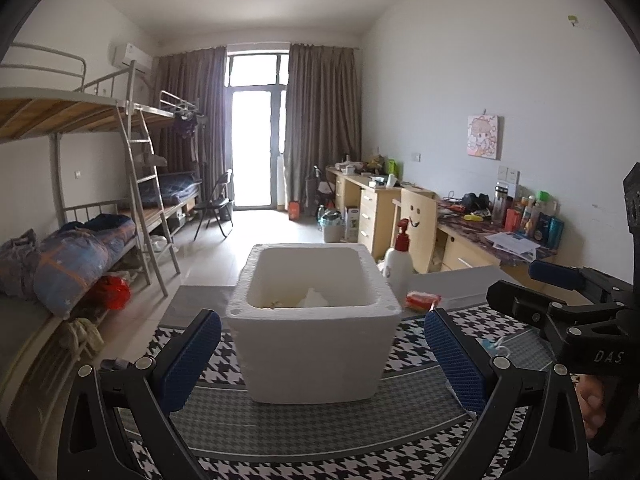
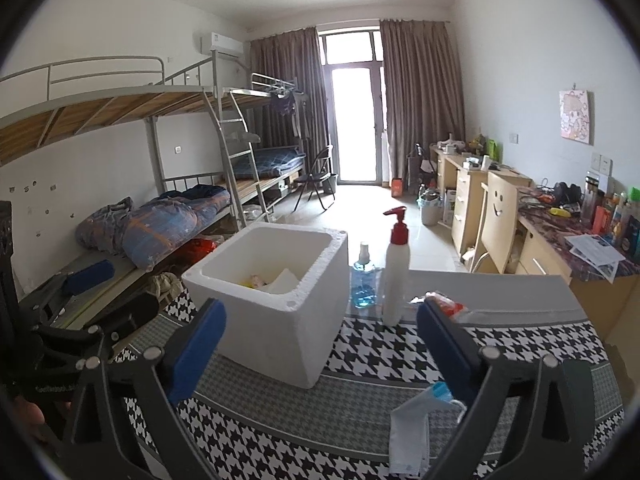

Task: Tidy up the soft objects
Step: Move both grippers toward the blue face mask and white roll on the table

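A white foam box (image 1: 312, 320) stands on the houndstooth tablecloth (image 1: 416, 344), with white tissue-like stuff (image 2: 284, 278) and a small yellow item inside. My left gripper (image 1: 322, 360) is open just short of the box, its blue pads (image 1: 192, 356) wide apart with nothing held. In the right wrist view the box (image 2: 272, 312) is ahead on the left, and my right gripper (image 2: 320, 344) is open and empty. A white and blue face mask (image 2: 412, 432) lies flat on the cloth by the right finger. A red packet (image 2: 448, 304) rests further back.
A white pump bottle with a red top (image 2: 396, 272) and a blue spray bottle (image 2: 363, 280) stand right of the box. Each gripper shows in the other's view: right gripper (image 1: 528, 284), left gripper (image 2: 112, 292). Bunk beds (image 2: 160, 216) line the left wall, cluttered desks (image 2: 560, 232) the right.
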The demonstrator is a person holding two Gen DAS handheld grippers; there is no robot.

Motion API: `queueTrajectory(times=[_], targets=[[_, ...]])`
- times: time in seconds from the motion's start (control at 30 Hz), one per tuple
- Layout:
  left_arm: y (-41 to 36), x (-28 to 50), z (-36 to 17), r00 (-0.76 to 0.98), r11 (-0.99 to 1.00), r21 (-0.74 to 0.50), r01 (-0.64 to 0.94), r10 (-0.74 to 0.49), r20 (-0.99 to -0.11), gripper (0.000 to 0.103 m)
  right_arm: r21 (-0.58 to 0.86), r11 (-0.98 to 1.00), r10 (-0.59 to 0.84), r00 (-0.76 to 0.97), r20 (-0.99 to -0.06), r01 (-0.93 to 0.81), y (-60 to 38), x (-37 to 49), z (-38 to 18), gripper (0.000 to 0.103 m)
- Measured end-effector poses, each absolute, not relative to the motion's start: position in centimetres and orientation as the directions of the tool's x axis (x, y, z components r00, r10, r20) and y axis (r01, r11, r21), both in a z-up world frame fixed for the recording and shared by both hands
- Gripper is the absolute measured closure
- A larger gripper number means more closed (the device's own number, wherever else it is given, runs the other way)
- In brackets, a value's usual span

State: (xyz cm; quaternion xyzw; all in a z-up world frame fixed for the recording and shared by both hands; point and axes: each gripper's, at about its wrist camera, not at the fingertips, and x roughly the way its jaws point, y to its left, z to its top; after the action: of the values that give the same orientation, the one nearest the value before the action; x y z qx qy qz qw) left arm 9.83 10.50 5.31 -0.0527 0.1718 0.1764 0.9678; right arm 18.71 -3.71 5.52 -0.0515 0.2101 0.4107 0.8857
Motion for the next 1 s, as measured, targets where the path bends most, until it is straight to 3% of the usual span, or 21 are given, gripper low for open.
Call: queueTrajectory(times=[1.0], targets=[[5.7,11.7,3.1,0.909,0.971,-0.066,-0.23,0.19,-0.371,0.001,0.089,0.757,0.617,0.664,-0.422,-0.647,-9.7,19.0,4.0,0.005]])
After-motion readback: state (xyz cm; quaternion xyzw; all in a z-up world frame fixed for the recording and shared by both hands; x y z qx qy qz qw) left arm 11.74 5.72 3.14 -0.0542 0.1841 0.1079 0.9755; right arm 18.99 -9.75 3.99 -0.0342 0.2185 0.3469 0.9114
